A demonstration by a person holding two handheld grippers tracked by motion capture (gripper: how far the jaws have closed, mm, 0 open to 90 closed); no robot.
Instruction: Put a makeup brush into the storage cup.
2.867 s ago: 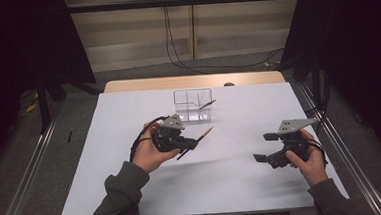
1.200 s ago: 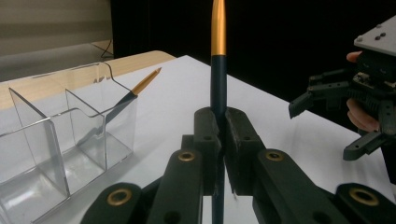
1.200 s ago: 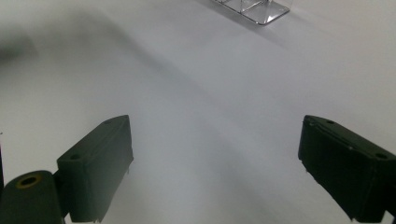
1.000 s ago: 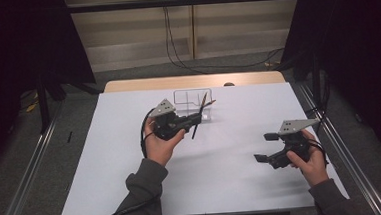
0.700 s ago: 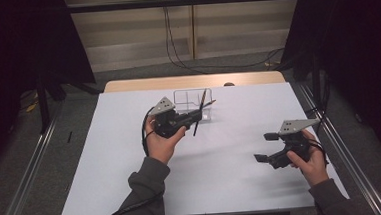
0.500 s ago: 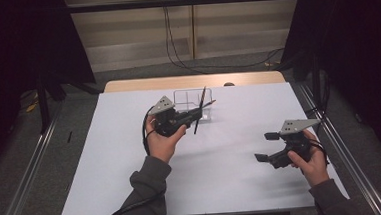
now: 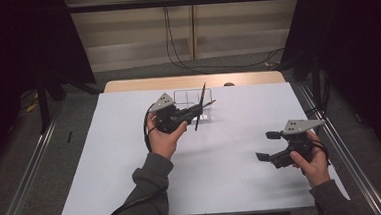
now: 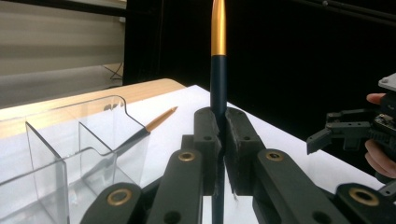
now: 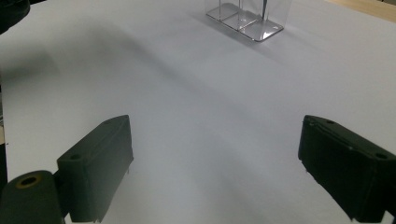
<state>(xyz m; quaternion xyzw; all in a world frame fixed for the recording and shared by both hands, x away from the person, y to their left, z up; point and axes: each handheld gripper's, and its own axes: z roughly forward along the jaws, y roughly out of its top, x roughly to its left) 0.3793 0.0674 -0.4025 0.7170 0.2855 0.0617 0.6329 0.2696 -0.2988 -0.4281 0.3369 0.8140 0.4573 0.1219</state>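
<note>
The left gripper (image 7: pixel 191 112) was held above the desk (image 7: pixel 133 181), near the middle of its far edge, and its jaws were clamped on a dark pen (image 7: pixel 200 107) with a gold end. In the left gripper view the pen (image 8: pixel 218 70) stood almost upright between the two pads, with the gold end pointing up and the lower part hidden behind the jaws. In the high view the pen leaned slightly and was just in front of a clear holder (image 7: pixel 184 95), which stood on the desk close to the far edge.

The holder (image 8: pixel 60 158) had several compartments with thin transparent walls. A second pen (image 8: pixel 140 133) lay tilted in one of them, and its gold end (image 7: pixel 210 103) stuck out over the rim toward the right side of the desk. Which compartment it was, the pictures did not tell clearly.

The right gripper (image 7: pixel 272 145) was near the right edge of the desk, well apart from the holder, just above the white surface. Its jaws stood wide apart with nothing between them, as the right gripper view showed, and they pointed toward the holder (image 9: pixel 245 16) at the far side.
</note>
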